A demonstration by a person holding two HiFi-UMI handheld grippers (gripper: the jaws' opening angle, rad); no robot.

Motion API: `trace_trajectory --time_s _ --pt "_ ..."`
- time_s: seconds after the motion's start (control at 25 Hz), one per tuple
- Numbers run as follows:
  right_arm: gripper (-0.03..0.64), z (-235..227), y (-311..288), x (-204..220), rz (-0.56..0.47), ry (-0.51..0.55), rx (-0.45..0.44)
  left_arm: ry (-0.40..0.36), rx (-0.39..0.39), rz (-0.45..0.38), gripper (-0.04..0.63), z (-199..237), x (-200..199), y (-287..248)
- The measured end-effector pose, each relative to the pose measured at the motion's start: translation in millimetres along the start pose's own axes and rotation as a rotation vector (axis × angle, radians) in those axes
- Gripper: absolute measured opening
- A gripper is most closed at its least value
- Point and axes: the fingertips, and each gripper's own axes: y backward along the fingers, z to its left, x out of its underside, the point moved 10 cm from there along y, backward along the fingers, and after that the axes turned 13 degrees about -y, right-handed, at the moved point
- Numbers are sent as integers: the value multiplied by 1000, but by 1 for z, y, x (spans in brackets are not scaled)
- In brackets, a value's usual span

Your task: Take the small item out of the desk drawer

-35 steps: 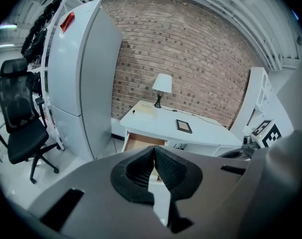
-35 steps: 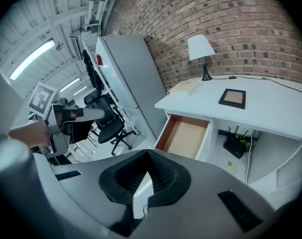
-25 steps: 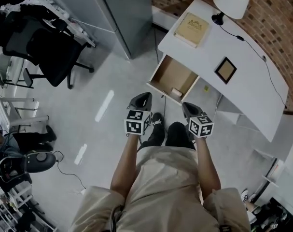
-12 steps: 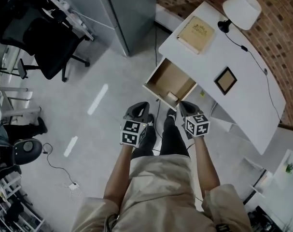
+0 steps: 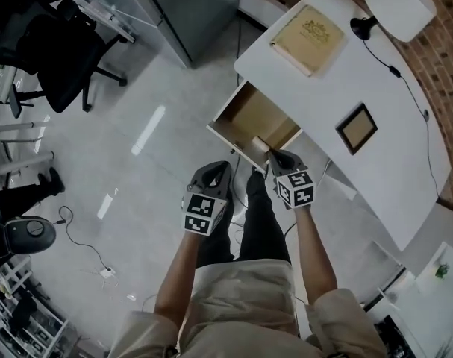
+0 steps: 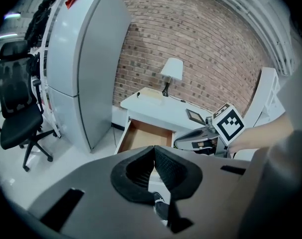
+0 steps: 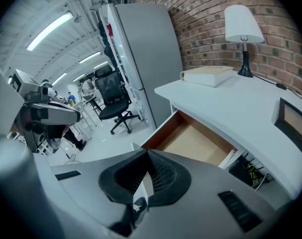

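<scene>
Small item (image 5: 262, 144): pale little block, lower right corner of the open drawer (image 5: 245, 114), tight against the drawer's front wall. Drawer hangs out from under the white counter (image 5: 323, 88), upper middle of the head view.

Handling, my read: light, looks rigid and boxy, probably not fragile. Too small in frame to tell the material or how slick it is. The drawer front and side wall crowd two of its faces, so come in from above and pinch across the two free sides. Might have to nudge it off the corner first.

Right tool (image 5: 277, 159): jaws pressed together, nothing in them. Tips sit at the drawer's front edge, just below and right of the item in the head view. Contact: cannot tell. It has to spread before it can take anything. The item doesn't show in the right gripper view, since the tool body covers that corner.

Left tool (image 5: 220, 168): jaws also pressed together and empty, lower left of the item, over the floor outside the drawer front.

Right tool is the obvious one for the pick.
</scene>
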Motion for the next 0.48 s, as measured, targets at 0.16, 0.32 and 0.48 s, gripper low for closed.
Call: trace_trajectory --time_s 0.16,0.32,0.48 --pt "25 -23 -19 5 30 22 3 -18 -13 7 17 -4 7 -28" --pt "25 -42 -41 10 52 26 1 -5 -23 26 17 -1 20 -53" --pt "25 -53 -68 15 105 71 -15 15 -37 44 17 1 38 -72"
